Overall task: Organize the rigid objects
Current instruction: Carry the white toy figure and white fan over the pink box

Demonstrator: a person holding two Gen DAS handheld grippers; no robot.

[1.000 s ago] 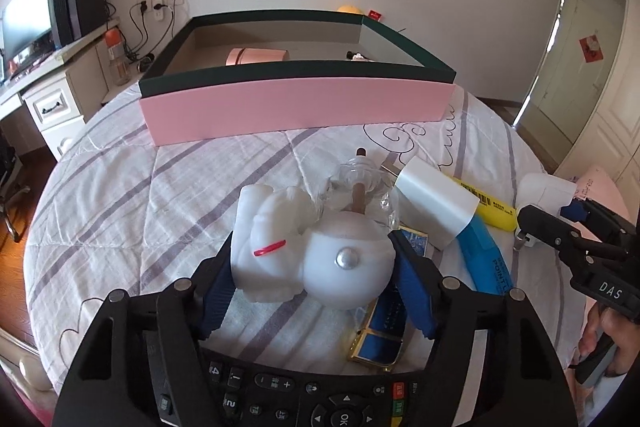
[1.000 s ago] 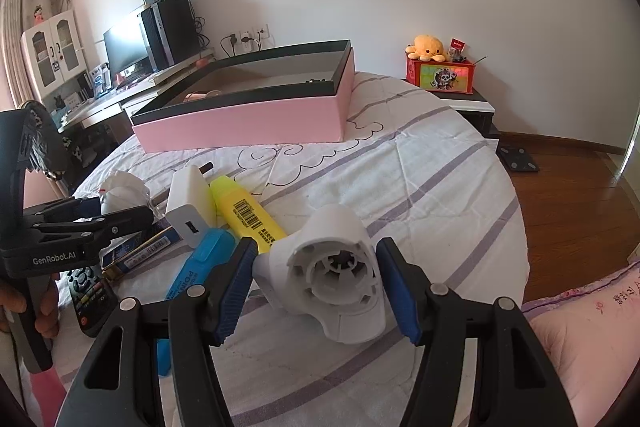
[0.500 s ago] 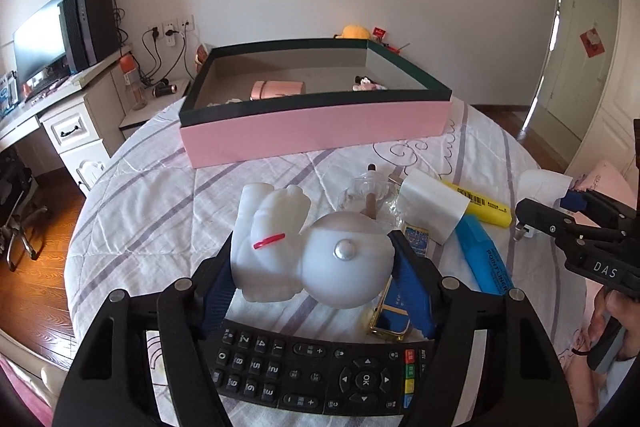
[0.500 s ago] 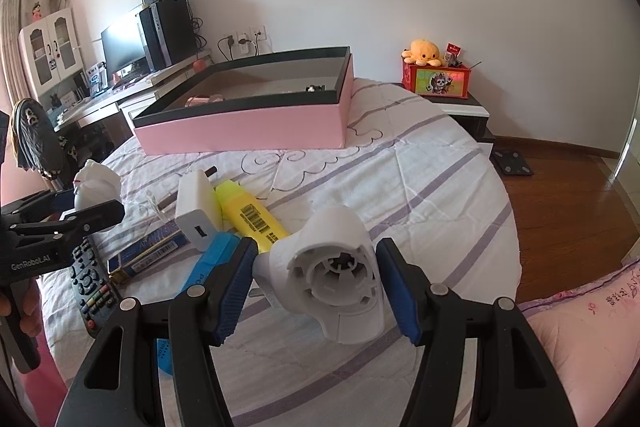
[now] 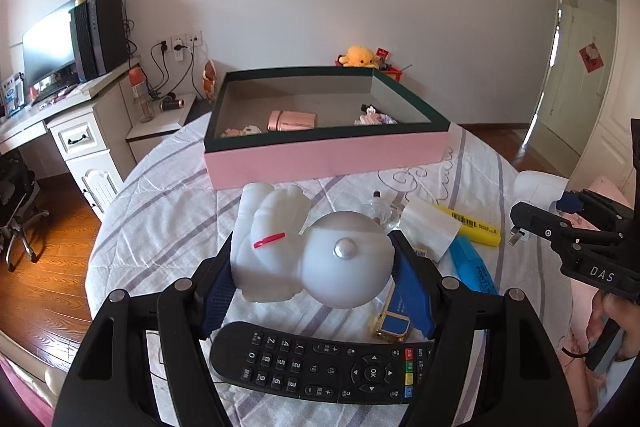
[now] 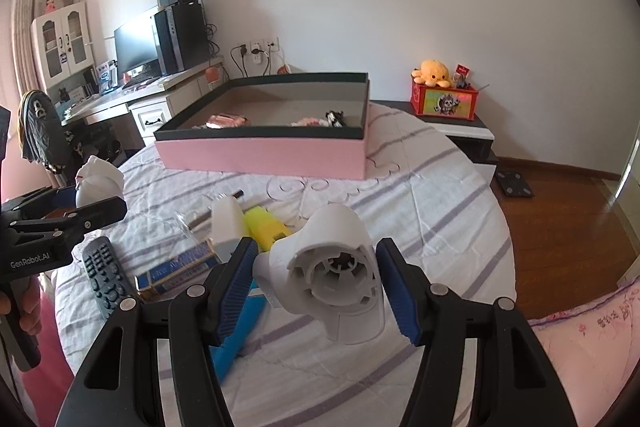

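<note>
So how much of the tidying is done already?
A few small things already lie in the pink box. The left gripper holds a white figurine; the right gripper holds a white plastic part. The remote, highlighters and other bits remain on the bed.

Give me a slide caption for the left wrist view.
Left gripper holds a white figurine above the remote, facing the pink box on the bed.

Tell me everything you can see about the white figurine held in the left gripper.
The white figurine looks like smooth matte plastic: a round helmet-like head with a small silver stud, a lumpy body, a red stripe on one limb. It lies tilted between the blue pads of the left gripper, which press its sides, lifted above the black remote control and the striped bedspread.
</note>
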